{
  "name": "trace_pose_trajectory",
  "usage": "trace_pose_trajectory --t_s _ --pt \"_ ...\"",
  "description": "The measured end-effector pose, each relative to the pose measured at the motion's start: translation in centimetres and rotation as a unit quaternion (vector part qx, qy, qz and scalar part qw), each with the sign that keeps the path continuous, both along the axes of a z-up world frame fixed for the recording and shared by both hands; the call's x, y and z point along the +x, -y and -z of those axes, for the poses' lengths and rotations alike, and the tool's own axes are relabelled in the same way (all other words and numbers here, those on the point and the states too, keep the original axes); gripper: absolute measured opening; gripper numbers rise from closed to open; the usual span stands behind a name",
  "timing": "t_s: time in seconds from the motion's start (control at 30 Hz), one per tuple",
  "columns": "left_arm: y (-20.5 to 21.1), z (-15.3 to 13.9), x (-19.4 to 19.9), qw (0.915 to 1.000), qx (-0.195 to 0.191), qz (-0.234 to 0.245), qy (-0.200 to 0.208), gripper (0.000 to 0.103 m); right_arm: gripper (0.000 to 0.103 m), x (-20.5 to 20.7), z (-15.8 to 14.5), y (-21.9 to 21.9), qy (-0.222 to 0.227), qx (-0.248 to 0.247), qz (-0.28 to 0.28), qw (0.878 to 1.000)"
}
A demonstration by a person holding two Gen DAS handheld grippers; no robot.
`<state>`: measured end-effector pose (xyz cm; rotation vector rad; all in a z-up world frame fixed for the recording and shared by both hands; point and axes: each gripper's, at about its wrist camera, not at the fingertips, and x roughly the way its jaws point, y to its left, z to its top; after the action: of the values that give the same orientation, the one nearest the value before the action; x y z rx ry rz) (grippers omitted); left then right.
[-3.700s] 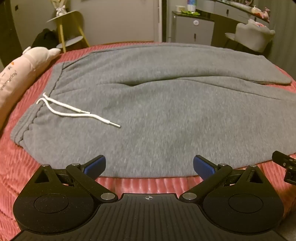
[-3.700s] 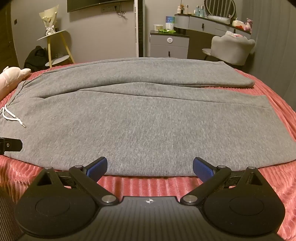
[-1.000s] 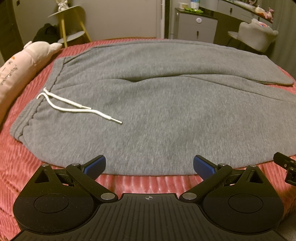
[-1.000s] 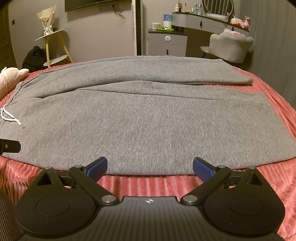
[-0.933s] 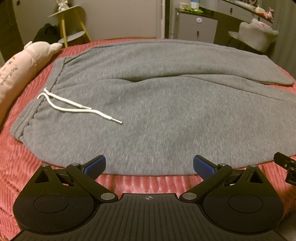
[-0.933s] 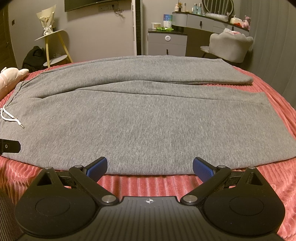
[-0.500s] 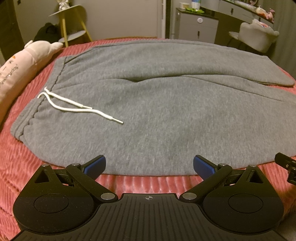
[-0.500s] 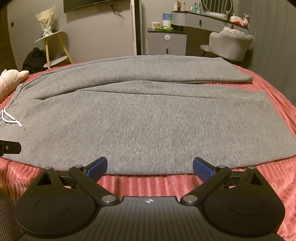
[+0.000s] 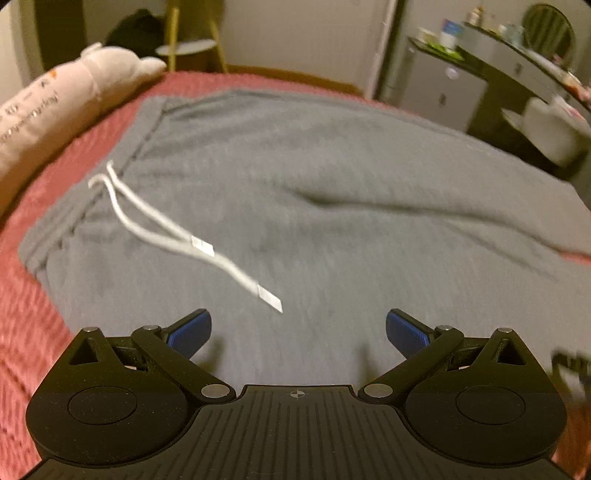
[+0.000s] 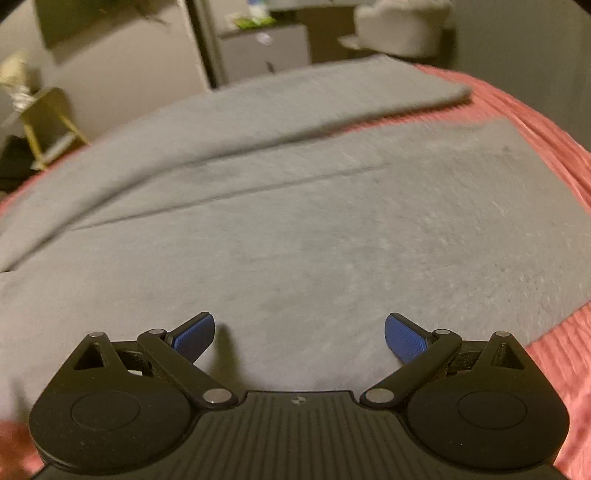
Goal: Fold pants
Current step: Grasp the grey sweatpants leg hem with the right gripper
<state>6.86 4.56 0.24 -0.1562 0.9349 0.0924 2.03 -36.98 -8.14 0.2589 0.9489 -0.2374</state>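
Observation:
Grey sweatpants [image 9: 332, 229] lie flat across a red ribbed bedspread [image 9: 22, 314], waistband at the left with a white drawstring [image 9: 177, 236] on top. My left gripper [image 9: 297, 334] is open and empty, low over the near hip area just short of the drawstring tip. In the right wrist view the two pant legs [image 10: 332, 229] run to the right, the far leg lying a little apart. My right gripper [image 10: 299, 338] is open and empty, low over the near leg.
A pink plush pillow [image 9: 55, 107] lies at the bed's left edge. A yellow stool [image 10: 48, 122], a grey cabinet [image 9: 439, 88] and a pale chair [image 10: 399, 26] stand beyond the far side. The bedspread [image 10: 561, 369] shows at the right of the leg cuffs.
Both grippers have moved forward and down over the pants, from the near edge of the bed onto the fabric. Their jaws stay open. The pants have not moved.

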Motion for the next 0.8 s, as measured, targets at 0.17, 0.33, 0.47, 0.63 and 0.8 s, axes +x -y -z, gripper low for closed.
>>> trace_pose_trajectory --t_s 0.17,0.33,0.47,0.63,0.8 --pt "0.0 0.8 5.2 0.9973 0.037 -0.051 0.037 0.103 0.099 -0.4 1.2 1.3 0.006 0.043 0.015 0.999" --pt "-0.9 3.5 8.6 0.9897 0.068 -0.099 0.077 0.103 0.099 1.0 0.5 1.6 -0.033 0.047 -0.022 0.998" --pt "-2.0 4.8 8.0 0.9801 0.090 -0.128 0.122 0.103 0.099 4.8 -3.3 4.5 0.014 0.097 -0.014 0.995" --pt "-2.7 5.8 7.3 0.9737 0.067 -0.137 0.170 0.103 0.075 16.6 -6.1 7.9 0.089 0.127 0.057 0.986" --pt "-2.4 8.2 7.4 0.9761 0.055 -0.135 0.161 0.103 0.024 28.4 -5.9 8.4 0.082 0.079 0.123 0.986"
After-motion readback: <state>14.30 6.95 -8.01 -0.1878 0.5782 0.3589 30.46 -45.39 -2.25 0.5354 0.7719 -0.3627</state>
